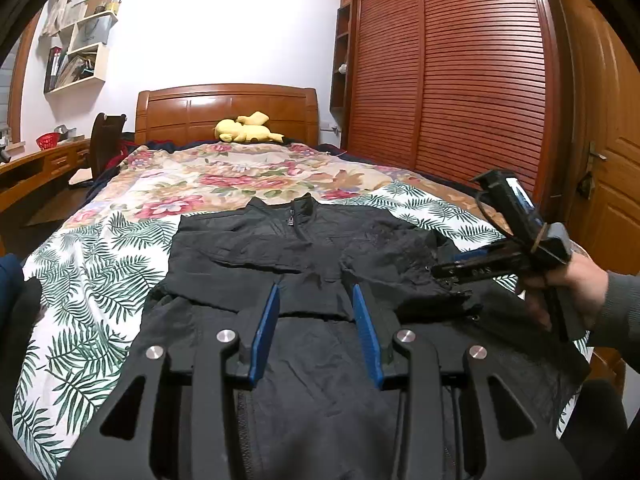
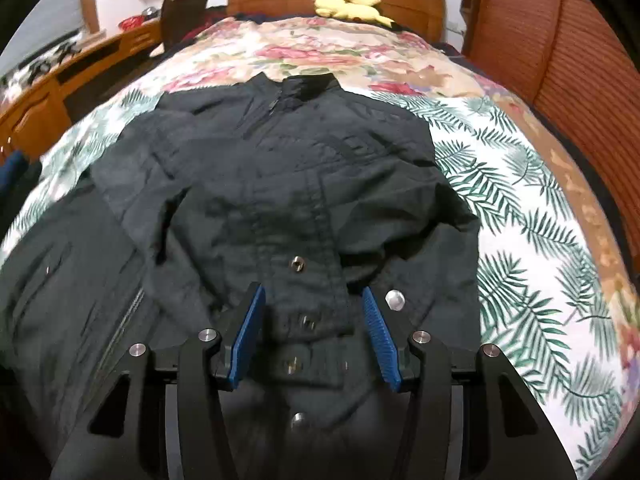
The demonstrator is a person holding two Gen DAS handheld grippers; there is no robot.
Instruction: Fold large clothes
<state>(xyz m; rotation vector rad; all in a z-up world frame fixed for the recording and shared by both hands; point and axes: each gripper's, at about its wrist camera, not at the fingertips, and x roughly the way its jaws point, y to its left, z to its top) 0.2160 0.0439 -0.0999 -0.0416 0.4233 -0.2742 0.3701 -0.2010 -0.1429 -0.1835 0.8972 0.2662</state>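
A large black jacket [image 1: 304, 256] lies front up on the bed, collar toward the headboard, both sleeves folded across the chest. It also shows in the right wrist view [image 2: 288, 184]. My left gripper [image 1: 316, 292] is open and empty, hovering over the jacket's middle. My right gripper [image 2: 312, 294] is open, its blue pads either side of a snap-button cuff [image 2: 308, 320] without pinching it. In the left wrist view the right gripper [image 1: 440, 272] sits above the folded right sleeve, held by a hand.
The bed has a leaf-print sheet [image 1: 92, 280] and floral quilt [image 1: 224, 176]. A yellow plush toy [image 1: 246, 128] lies by the wooden headboard [image 1: 226, 108]. A desk [image 1: 36, 168] and chair stand left; a slatted wardrobe [image 1: 460, 80] stands right.
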